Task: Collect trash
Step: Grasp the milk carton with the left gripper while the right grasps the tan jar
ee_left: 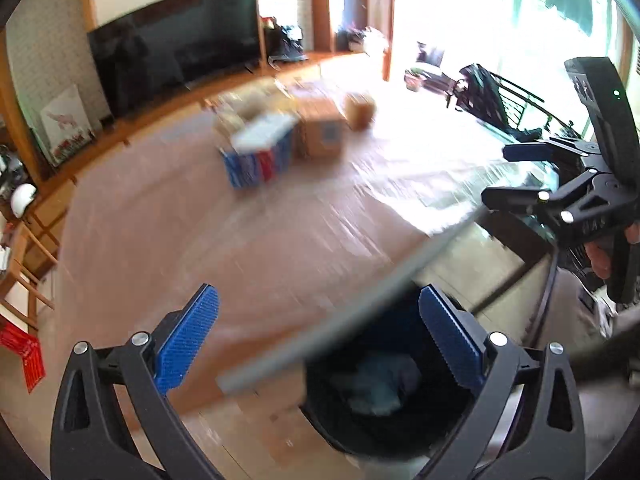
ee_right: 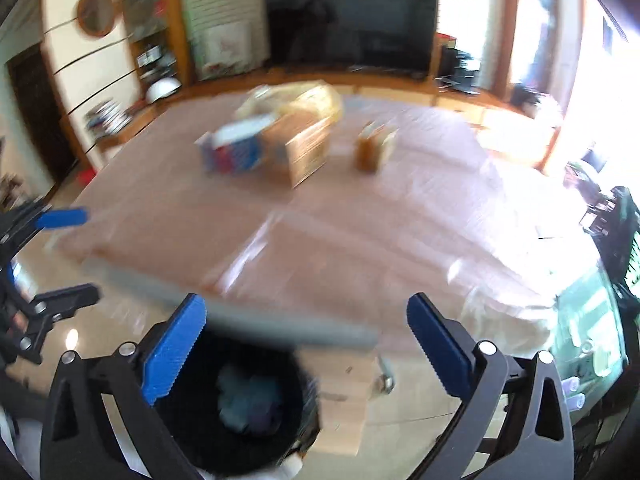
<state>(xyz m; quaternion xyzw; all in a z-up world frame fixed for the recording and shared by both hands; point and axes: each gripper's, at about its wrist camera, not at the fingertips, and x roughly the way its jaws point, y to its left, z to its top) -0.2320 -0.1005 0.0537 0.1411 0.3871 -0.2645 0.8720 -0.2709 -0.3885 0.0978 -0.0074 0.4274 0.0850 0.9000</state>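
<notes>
A black trash bin (ee_left: 384,396) stands on the floor below the table's near edge, with crumpled bluish trash (ee_left: 380,388) inside. It also shows in the right wrist view (ee_right: 240,404), trash (ee_right: 248,400) in it. My left gripper (ee_left: 320,340) is open and empty above the bin and table edge. My right gripper (ee_right: 306,344) is open and empty, above the bin. The right gripper also shows at the right of the left wrist view (ee_left: 508,176), open. The left gripper shows at the left edge of the right wrist view (ee_right: 68,252), open.
A large table (ee_right: 360,220) with a pinkish plastic cover holds a blue-and-red box (ee_right: 232,152), a cardboard box (ee_right: 308,148), a small brown box (ee_right: 374,148) and a yellowish bag (ee_right: 304,96). A TV (ee_right: 348,24) stands behind. A glass table (ee_right: 592,320) is right.
</notes>
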